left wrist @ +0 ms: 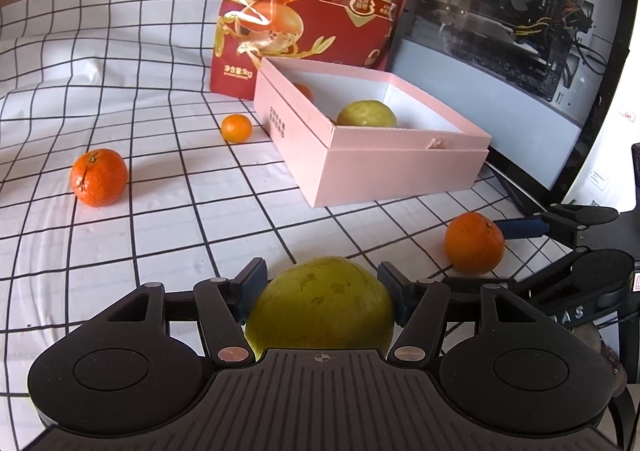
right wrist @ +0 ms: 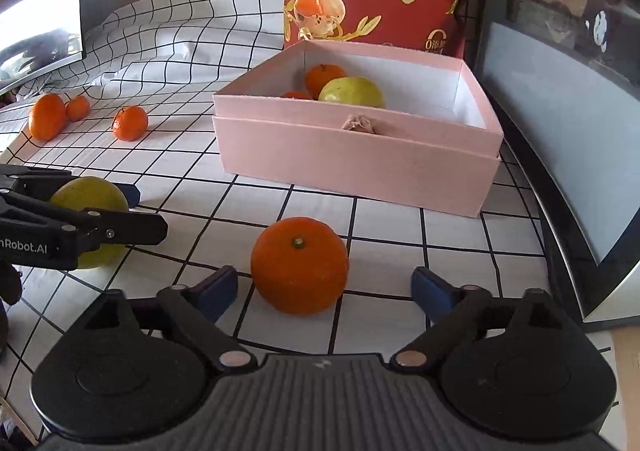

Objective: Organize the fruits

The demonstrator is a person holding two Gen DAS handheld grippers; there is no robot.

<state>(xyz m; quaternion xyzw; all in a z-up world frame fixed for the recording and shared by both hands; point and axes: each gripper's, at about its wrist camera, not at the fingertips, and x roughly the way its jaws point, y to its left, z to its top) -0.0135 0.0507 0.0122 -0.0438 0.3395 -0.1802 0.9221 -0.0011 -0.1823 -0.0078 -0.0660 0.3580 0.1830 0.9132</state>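
Note:
My left gripper is shut on a large yellow-green fruit, its blue pads against both sides; the fruit also shows in the right wrist view, low over the checked cloth. My right gripper is open, its fingers on either side of an orange that sits on the cloth, not touching it. That orange also shows in the left wrist view. The open pink box holds a green fruit and oranges.
Loose oranges lie on the cloth at the left. A red snack bag stands behind the box. A computer case with a glass panel stands at the right.

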